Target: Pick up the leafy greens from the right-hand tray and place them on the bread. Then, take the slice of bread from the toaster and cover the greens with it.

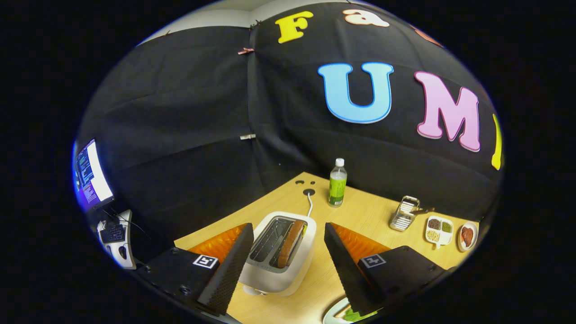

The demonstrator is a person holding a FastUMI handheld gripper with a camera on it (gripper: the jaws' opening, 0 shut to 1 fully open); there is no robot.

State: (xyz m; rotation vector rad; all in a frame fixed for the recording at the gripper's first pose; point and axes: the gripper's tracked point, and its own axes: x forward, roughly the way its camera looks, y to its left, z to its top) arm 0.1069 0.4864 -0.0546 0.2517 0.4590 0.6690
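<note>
A white toaster [281,265] stands on the wooden table between my two fingers. A brown slice of bread [290,243] sticks up from its right slot; the left slot holds nothing. My gripper [288,265] is open, hovering above the toaster with a finger on each side and nothing held. Under the right finger, a white plate [335,313] peeks out with a bit of leafy greens [355,316] on it.
A bottle with a green label [337,183] stands behind the toaster near the booth wall. Further right are a metal rack [404,212], a divided white tray [439,230] and a small plate with something red [468,236]. A monitor [91,174] sits off the table's left.
</note>
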